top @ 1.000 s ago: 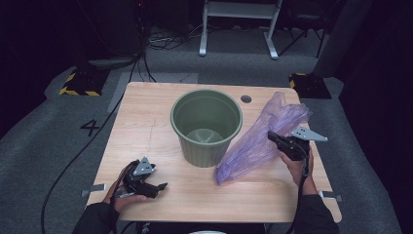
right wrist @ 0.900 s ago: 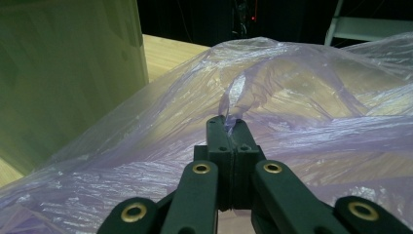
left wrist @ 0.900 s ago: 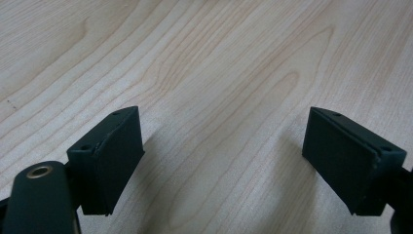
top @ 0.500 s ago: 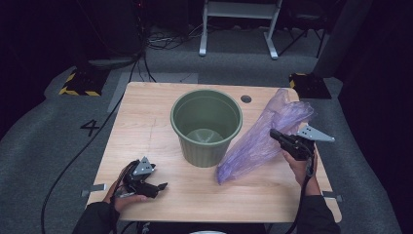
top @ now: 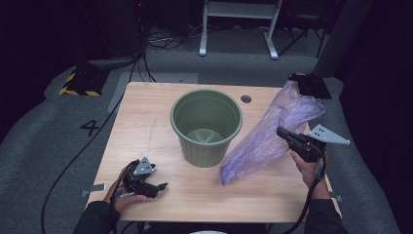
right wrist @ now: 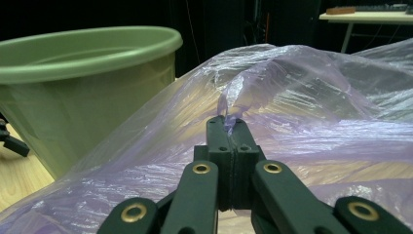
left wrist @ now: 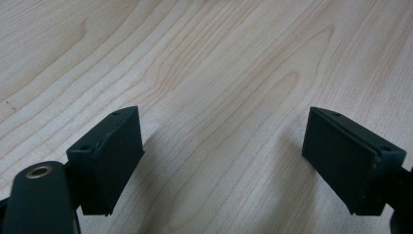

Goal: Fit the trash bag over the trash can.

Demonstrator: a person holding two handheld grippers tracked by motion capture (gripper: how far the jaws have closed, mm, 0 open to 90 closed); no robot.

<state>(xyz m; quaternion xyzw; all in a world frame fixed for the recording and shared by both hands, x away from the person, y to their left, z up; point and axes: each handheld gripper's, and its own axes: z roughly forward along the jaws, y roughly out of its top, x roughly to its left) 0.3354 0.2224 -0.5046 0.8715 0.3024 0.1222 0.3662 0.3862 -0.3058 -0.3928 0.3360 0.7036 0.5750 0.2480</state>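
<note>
Lifted slightly since a second ago, the purple plastic bag, pinched in my right gripper at four o'clock of the green bucket, slants long-axis seven to one o'clock; next I'd open its mouth, the left gripper resting spread.

Bright overhead light on the table, dark surroundings, soft shadows, glare-streaked bag, slightly grainy.
</note>
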